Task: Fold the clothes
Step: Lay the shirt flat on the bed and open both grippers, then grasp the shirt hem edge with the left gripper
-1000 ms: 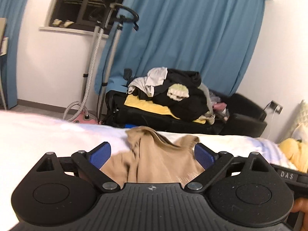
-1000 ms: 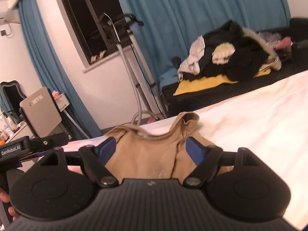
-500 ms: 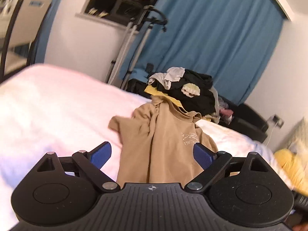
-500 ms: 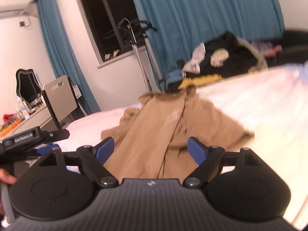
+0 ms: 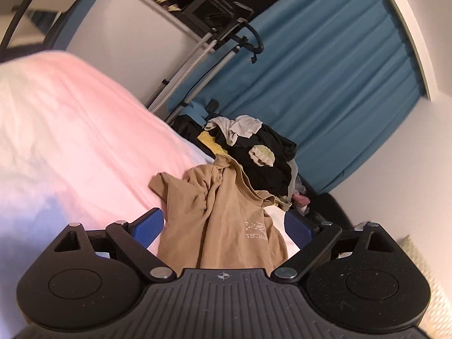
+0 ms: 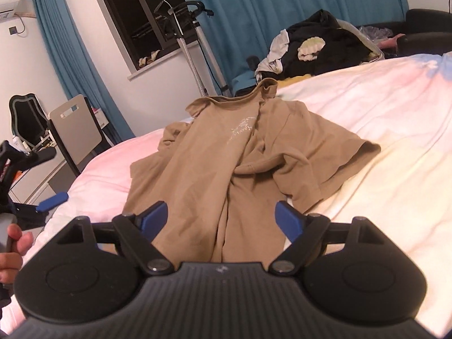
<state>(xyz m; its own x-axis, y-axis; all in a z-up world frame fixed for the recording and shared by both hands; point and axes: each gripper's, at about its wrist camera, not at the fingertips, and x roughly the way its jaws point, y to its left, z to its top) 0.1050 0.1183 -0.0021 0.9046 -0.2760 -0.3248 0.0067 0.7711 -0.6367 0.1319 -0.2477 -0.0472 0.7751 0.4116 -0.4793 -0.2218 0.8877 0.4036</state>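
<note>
One tan shirt [image 6: 231, 166] is seen spread, rumpled, on the bed [image 6: 367, 118], its collar end pointing toward the far edge and its hem end lying between the blue pads of both tongs. On its chest a pale print is made out; in the left view the letters "TEC" can be read beneath a small drawn figure, the rest being lost in a fold. One sleeve is laid out flat to the right in the right view. The right tongs [image 6: 223, 217] are held wide apart, nothing pinched, the cloth merely lying beneath the gap. The left tongs [image 5: 224, 226] are likewise spread, pads clear of the fabric on either side. At the left edge of the right view one blue pad of the left tongs and a hand [image 6: 11, 251] on its grip are caught. Beyond the bed one heap of dark clothes [image 6: 319, 48] is piled, with one steamer stand [image 6: 183, 28] beside the blue curtain [image 6: 268, 5]. One chair [image 6: 76, 127] stands at the left.
</note>
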